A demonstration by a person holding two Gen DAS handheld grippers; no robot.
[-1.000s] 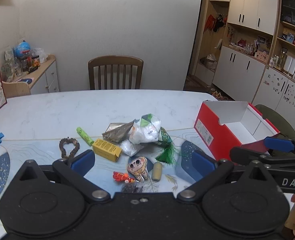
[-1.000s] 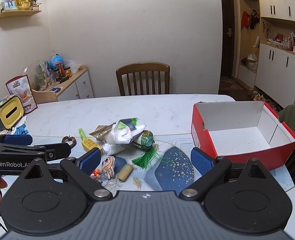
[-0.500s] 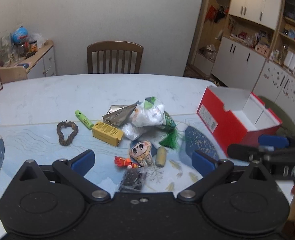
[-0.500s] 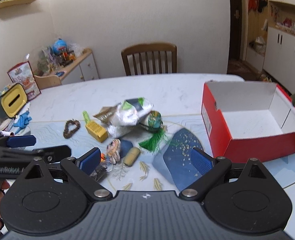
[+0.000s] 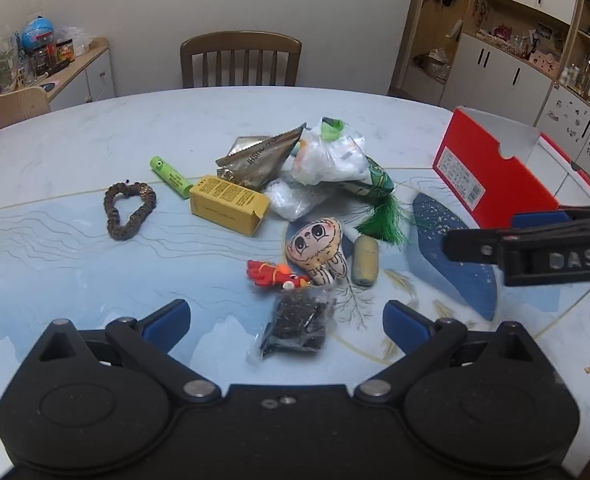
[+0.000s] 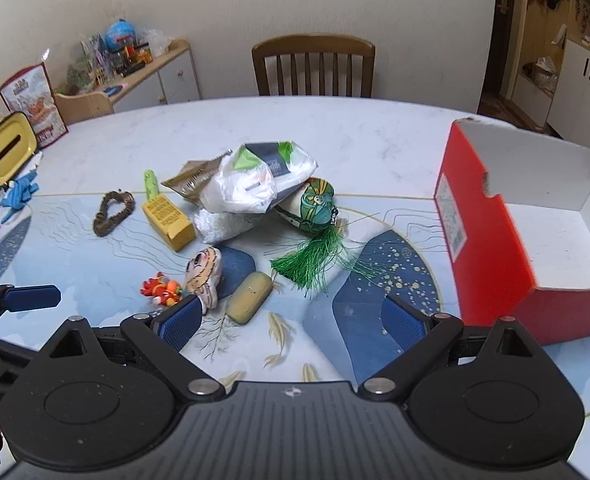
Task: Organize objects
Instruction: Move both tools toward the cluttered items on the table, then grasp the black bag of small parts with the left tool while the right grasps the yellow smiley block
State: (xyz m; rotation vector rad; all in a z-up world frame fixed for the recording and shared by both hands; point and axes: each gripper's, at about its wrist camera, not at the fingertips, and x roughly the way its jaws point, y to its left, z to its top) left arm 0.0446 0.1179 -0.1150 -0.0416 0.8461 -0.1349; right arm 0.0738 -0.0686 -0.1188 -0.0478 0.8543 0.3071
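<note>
A heap of small items lies mid-table: a yellow box, a green tube, a bead bracelet, plastic bags, a green tasselled pouch, a doll-face charm, a red toy, an olive capsule and a small dark bag. The empty red shoebox stands at the right. My left gripper hovers open just above the dark bag. My right gripper is open over the mat near the capsule, holding nothing.
A wooden chair stands behind the round table. A yellow-lidded container, blue cloth and snack bag sit at the table's left edge. A cluttered sideboard is back left, cabinets back right.
Both grippers have risen and tilted down toward the table, so the heap now sits higher in view. The dark bag has come into sight between the left fingers. Both stayed open.
</note>
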